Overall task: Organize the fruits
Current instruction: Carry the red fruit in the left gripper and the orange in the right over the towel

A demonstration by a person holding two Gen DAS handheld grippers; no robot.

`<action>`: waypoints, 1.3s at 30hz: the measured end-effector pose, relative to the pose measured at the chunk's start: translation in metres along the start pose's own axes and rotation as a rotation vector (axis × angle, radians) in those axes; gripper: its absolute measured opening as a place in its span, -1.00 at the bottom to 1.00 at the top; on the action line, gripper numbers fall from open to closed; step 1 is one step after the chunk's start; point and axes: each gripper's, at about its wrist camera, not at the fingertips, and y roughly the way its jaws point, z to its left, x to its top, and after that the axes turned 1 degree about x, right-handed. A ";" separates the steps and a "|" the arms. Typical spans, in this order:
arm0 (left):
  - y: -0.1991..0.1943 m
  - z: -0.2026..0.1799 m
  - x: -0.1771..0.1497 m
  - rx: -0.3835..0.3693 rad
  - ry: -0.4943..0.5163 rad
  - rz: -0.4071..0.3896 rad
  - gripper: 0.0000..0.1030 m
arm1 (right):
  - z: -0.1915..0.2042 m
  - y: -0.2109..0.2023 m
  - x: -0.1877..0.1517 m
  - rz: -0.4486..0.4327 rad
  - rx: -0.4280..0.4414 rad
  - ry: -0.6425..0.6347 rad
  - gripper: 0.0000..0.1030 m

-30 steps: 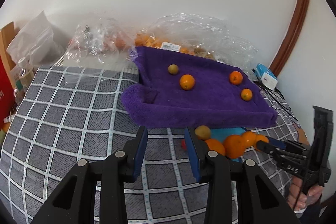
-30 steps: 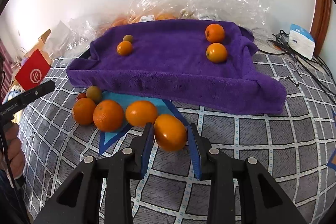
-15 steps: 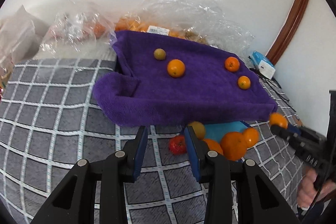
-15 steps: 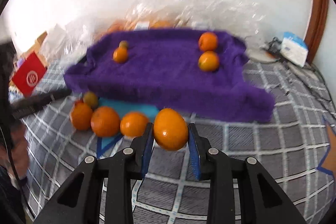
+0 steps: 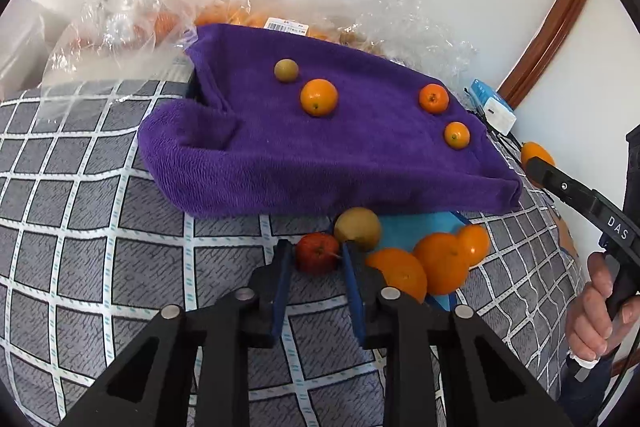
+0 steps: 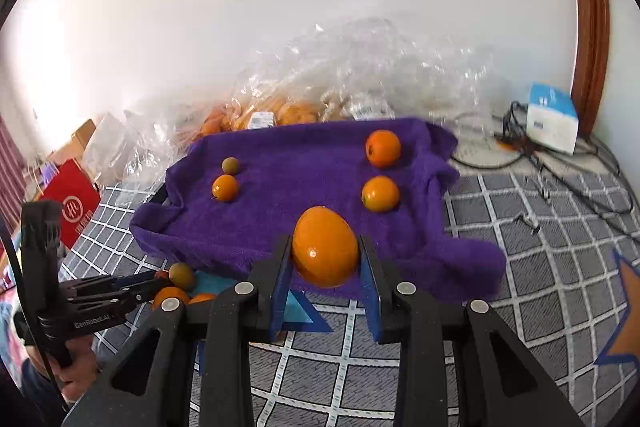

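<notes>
An orange (image 6: 325,247) is held clamped between the two blue-padded fingers of the right gripper (image 6: 325,259), which is raised above the checked cloth (image 6: 540,267) and pointed toward the purple towel (image 6: 304,187); the fruit is seen in front of the towel's near edge, clear of the surface. In the left wrist view the same gripper is seen at the right edge, angled up and to the left, its handle wrapped by the person's right hand (image 5: 596,311), with the orange showing at its tip. The left gripper (image 5: 316,259) is held low over the checked cloth, its jaws standing partly open on either side of a small red fruit (image 5: 316,253); whether the pads touch the fruit cannot be told, and nothing is seen lifted by it. Just beside the red fruit a greenish-yellow fruit (image 5: 357,229) lies, and to its right three oranges (image 5: 434,263) are clustered on a blue mat (image 5: 416,223) that is partly tucked under the towel. Four fruits are set on the towel: a small green one (image 5: 286,70) and an orange one (image 5: 319,97) toward its left, and two more oranges (image 5: 434,98) toward its right. Clear plastic bags (image 5: 344,3) holding more fruit are piled behind the towel against the wall, and a small blue-and-white box (image 6: 552,117) lies off to the right.
</notes>
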 end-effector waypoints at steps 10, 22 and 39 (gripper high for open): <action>-0.011 -0.008 0.002 0.043 0.032 -0.102 -0.56 | -0.005 -0.001 -0.005 -0.007 -0.039 0.013 -0.38; -0.057 0.003 0.020 0.057 -0.013 -0.223 -0.56 | -0.001 -0.011 0.019 -0.030 -0.059 -0.013 -0.38; -0.038 0.004 0.108 0.112 -0.035 -0.342 -0.56 | -0.016 0.031 0.064 -0.032 -0.048 -0.021 -0.38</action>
